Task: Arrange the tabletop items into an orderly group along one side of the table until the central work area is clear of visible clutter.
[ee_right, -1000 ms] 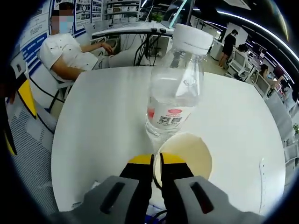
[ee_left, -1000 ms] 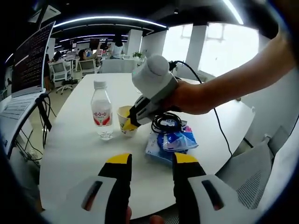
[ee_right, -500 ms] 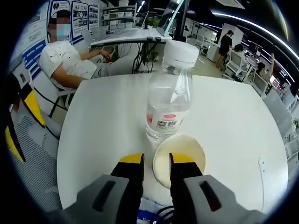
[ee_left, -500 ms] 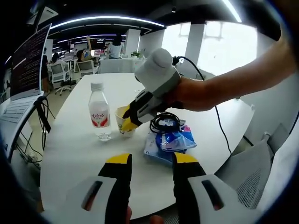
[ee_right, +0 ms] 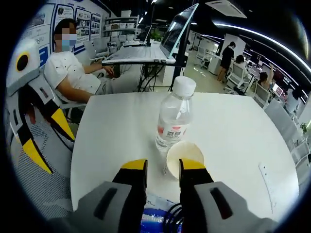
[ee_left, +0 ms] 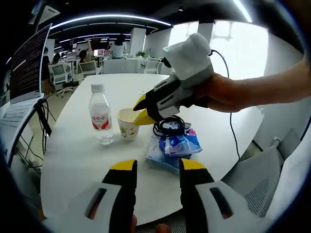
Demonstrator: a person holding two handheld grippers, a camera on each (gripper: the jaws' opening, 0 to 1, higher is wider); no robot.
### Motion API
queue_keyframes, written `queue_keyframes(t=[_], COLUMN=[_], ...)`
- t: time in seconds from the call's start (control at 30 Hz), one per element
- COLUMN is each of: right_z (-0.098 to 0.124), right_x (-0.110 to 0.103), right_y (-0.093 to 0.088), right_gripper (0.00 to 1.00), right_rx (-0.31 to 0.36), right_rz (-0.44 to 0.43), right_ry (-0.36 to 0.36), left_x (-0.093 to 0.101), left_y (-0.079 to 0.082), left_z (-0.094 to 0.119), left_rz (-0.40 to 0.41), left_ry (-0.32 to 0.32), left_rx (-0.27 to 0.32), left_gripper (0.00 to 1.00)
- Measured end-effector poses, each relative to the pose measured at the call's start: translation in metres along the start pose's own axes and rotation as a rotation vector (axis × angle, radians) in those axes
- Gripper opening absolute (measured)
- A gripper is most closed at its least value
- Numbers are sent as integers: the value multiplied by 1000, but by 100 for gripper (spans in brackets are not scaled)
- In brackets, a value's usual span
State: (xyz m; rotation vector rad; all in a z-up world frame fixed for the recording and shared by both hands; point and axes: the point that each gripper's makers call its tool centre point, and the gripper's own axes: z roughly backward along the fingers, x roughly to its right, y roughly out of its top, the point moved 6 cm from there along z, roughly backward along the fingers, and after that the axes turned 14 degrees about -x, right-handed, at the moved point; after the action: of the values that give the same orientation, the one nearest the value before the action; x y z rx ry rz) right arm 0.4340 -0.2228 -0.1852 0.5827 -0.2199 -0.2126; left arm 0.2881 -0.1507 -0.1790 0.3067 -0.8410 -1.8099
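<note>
Paper cup (ee_left: 128, 130) beside water bottle (ee_left: 100, 115), left of centre, on the white surface (ee_left: 73, 160).
Cup upright, mouth up, long axis vertical; right tongs (ee_left: 141, 110) released above it, apparently after placing; left tongs (ee_left: 156, 167) released, bottom centre; next move likely calls for gathering the blue packet (ee_left: 171, 149) and black cable (ee_left: 167, 127).

No legible text on anything.
</note>
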Motion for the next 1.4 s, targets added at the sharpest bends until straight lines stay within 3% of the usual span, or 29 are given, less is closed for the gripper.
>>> queue_keyframes(t=[0.2, 0.37, 0.83, 1.07, 1.4], right_z=[21, 38, 78, 97, 114], right_x=[-4, -11, -19, -18, -19], right_y=[-12, -31, -131, -175, -219], right_gripper=[24, 24, 25, 25, 25], right_rx=[44, 66, 50, 41, 65], right_rz=[-79, -138, -421, -509, -643], right_ry=[-7, -28, -86, -120, -148], left_x=[1, 3, 15, 22, 40], left_y=[6, 9, 22, 36, 40], left_z=[0, 1, -12, -16, -22], left_rz=[0, 14, 8, -10, -18], left_ry=[11, 22, 33, 43, 48], left_rx=[-1, -2, -11, 1, 11], left_gripper=[33, 33, 33, 33, 33])
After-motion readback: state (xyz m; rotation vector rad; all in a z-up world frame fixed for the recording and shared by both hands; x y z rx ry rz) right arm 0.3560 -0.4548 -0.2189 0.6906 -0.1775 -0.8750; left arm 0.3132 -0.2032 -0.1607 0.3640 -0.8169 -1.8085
